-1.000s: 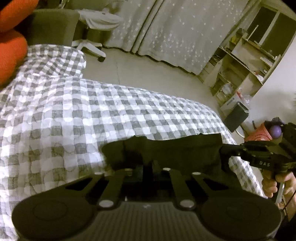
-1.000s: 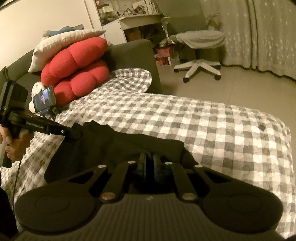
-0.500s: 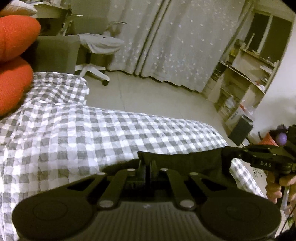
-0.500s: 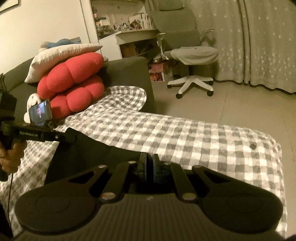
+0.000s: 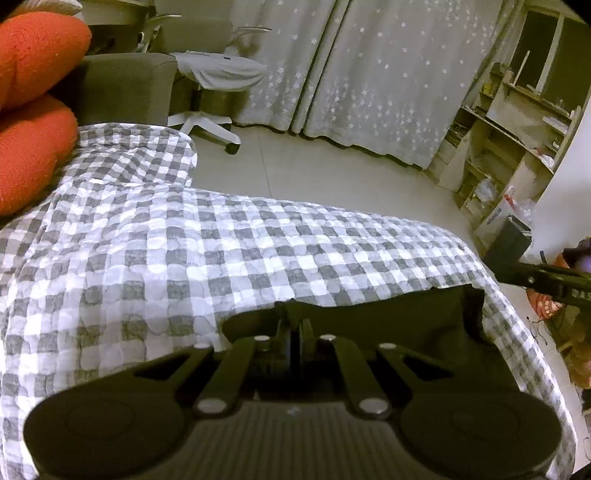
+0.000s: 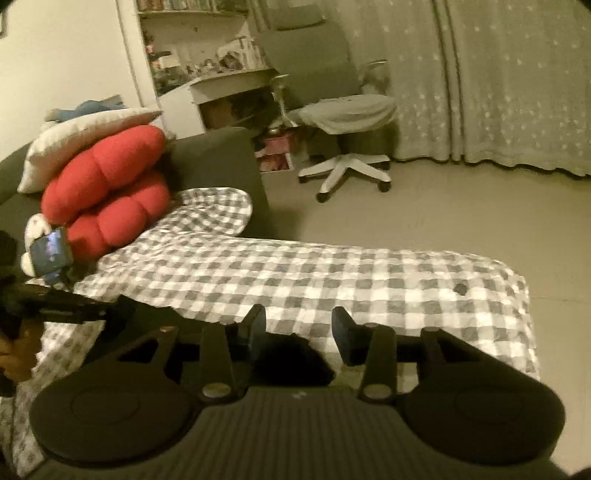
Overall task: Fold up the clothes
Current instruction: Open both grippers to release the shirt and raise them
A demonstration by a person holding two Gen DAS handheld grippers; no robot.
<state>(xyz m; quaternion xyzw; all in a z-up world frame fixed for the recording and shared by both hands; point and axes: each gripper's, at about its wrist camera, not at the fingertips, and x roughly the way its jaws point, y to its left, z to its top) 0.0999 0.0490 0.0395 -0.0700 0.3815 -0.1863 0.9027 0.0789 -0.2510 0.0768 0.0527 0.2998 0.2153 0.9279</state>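
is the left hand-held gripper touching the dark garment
Touching: the left wrist view shows the left hand-held gripper shut on the dark garment edge.

Grey-and-white checked bedcover point(image 5: 229, 258), black garment point(image 5: 388, 317) on it, red cushions point(image 6: 110, 192), pale cream pillow point(image 6: 74, 136), grey curtain point(image 5: 369, 74) with white flowers.

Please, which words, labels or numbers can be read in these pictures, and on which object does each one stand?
"AS", with an unclear letter before it: on the side of the right tongs.
Print on the cardboard box: too small to read.
Book spines: too blurred to read.
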